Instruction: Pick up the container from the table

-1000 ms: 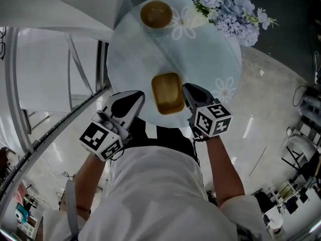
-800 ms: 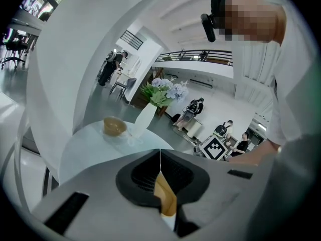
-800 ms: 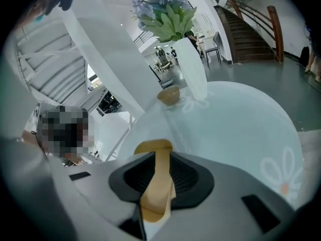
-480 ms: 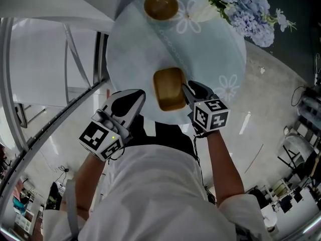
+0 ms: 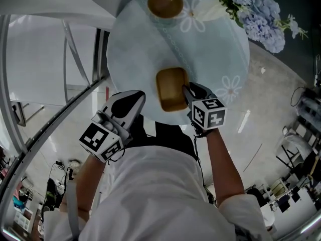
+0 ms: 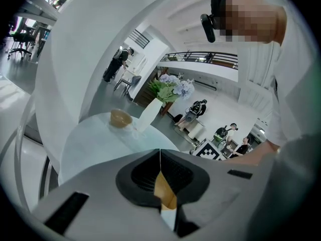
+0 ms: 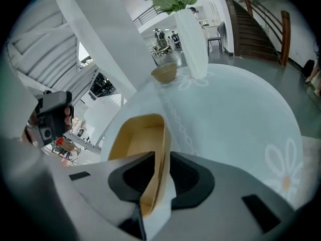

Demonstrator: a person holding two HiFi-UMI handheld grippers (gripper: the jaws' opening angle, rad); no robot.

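The container (image 5: 172, 88) is a yellow-brown box with four sides and an open top. It sits flat on the round table (image 5: 135, 49) with the open top facing up. It is close to the near edge of the table, about in the middle from left to right. Its long way runs from near to far, so one short end points at the person and the other short end points at the bowl (image 5: 165, 2) on the far side. The bowl is well apart from the box. A white vase (image 7: 193, 39) with blue flowers (image 5: 261, 19) stands at the far right, just beside the bowl.

The right gripper (image 5: 186, 90) points down at the right long side of the box. In the right gripper view, the thin right wall of the container (image 7: 135, 139) stands up between the two jaws. One jaw is inside the box and one is outside. The jaws have just been closing a little, but they are wide apart, and a strip of table cloth shows between the wall and the outer jaw. They do not squeeze the wall.

The left gripper (image 5: 136, 98) hangs at the near left edge of the table, just beside the box and not touching it. Its jaws are pressed together at the tips, with nothing held.
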